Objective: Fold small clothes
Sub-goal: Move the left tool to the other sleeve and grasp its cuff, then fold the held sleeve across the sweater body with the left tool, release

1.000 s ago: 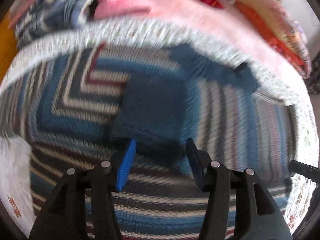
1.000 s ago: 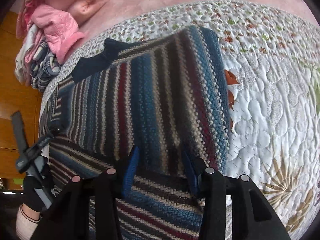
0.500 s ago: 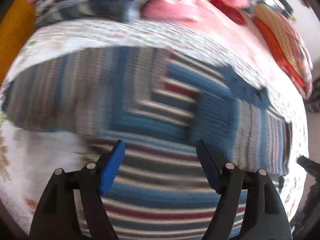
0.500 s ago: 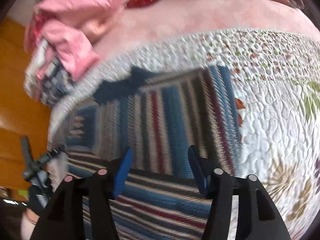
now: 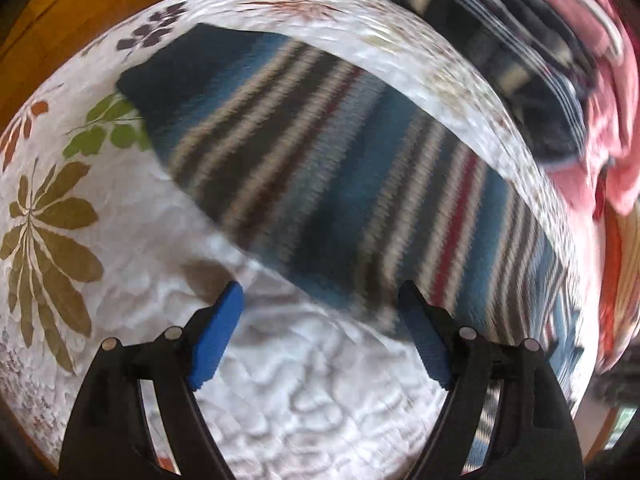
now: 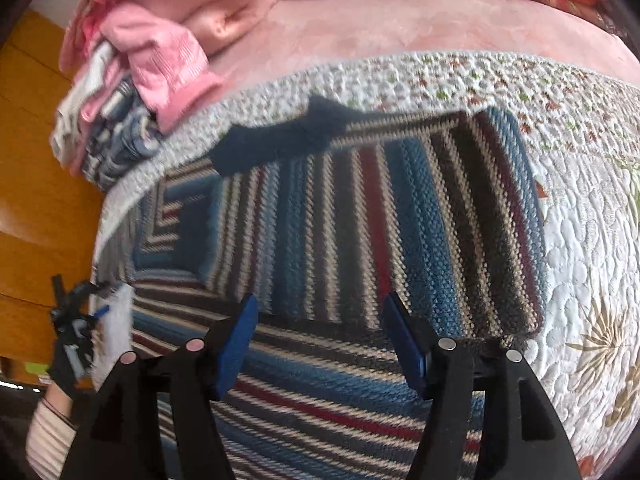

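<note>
The striped knit sweater (image 6: 360, 240) lies spread on a white quilted bedspread (image 6: 592, 264) printed with leaves and flowers. Its stripes run blue, dark grey, cream and dark red. In the right wrist view one side panel is folded over the body, so that its stripes run up and down while those of the layer beneath run crosswise. A dark navy cuff (image 6: 280, 140) lies across the far edge of the garment, near the quilt's border.

The right gripper (image 6: 320, 336) hangs just above the sweater with its jaws spread apart and nothing between them. The lower edge of the folded panel lies right ahead of its blue pads (image 6: 236, 344), and the crosswise stripes run under its fingers.

The left gripper (image 5: 320, 328) is also spread wide and holds nothing. It is over bare quilt (image 5: 280, 392), beside a long striped sleeve (image 5: 320, 168) of the sweater. The sleeve runs slantwise across that view, its navy cuff end at the upper left, and its near edge passes just ahead of the right-hand pad. This view is blurred.

Beyond the sweater, at the far left of the right wrist view, a heap of pink clothes (image 6: 176, 40) lies on a pink blanket (image 6: 400, 28), with plaid fabric (image 6: 120, 144) under it. The left gripper shows small at the left edge there, above a striped sleeve of the person (image 6: 48, 432).
</note>
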